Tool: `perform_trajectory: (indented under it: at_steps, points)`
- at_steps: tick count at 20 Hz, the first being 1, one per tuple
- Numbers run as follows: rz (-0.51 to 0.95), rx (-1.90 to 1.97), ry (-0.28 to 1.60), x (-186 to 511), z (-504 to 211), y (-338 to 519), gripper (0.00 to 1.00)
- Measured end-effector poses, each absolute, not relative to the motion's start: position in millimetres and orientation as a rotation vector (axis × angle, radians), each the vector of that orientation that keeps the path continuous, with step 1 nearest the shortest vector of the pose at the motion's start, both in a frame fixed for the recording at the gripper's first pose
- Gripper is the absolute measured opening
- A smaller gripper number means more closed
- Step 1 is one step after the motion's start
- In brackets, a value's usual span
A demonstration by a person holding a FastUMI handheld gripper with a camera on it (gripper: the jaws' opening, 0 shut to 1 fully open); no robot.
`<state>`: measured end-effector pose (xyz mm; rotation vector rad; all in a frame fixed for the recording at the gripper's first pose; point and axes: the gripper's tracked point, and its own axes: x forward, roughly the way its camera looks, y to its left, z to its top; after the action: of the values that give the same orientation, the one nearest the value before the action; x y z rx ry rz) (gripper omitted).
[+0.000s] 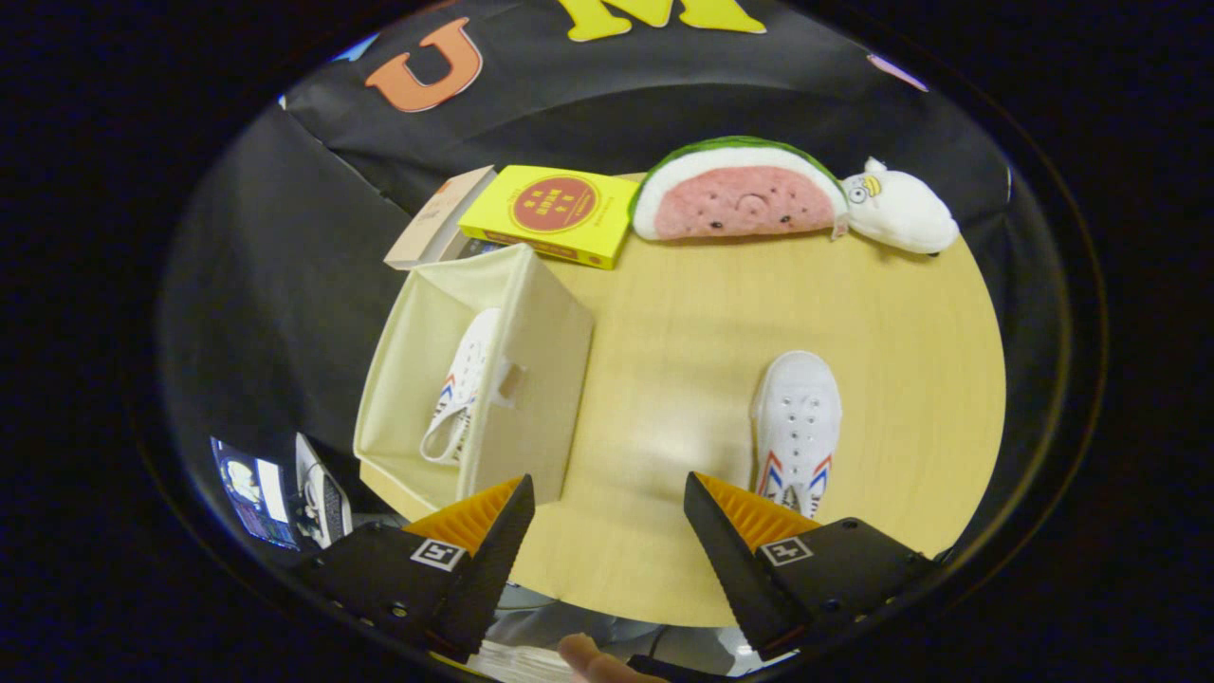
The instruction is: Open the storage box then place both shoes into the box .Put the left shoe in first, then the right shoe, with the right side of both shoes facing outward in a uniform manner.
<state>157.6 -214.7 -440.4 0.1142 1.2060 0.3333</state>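
Hovering above the near edge of the round wooden table [683, 379], the gripper [609, 489] has its fingers spread wide with nothing between them but bare tabletop. Just ahead of the right finger, and partly hidden behind it at the heel, stands a white canvas shoe [797, 417] with red and blue stripes on its sides, toe pointing to the far side. Ahead of the left finger is the cream fabric storage box [531, 379], already open at the top, with the other white shoe [465, 379] lying on its side inside, against the right wall. So one shoe appears to be stowed and the one on the table is, by my reading, the right shoe that comes next.

Beyond them, along the far edge, lie a yellow box [550, 213] with a red disc on it, a pale flat box [438, 220] to its left, a watermelon-slice plush [740, 194] and a white plush bird [901, 213]. A fingertip [583, 655] shows below the gripper.

The risks from here: the soft canvas may buckle or slip if pinched at the collar, and the shoe could twist in the fingers and end up facing the wrong way. The box looks light, so a nudge against its wall could push it toward the table's left edge.
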Motion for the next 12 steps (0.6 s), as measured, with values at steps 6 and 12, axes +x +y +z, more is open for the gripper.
perform_trajectory:
  at_steps: [6, 12]
  points:
    - [0.198, 0.027, 1.254, 163, -495, -310, 0.96]
    - [0.155, -0.121, 1.288, 154, -535, -365, 0.97]
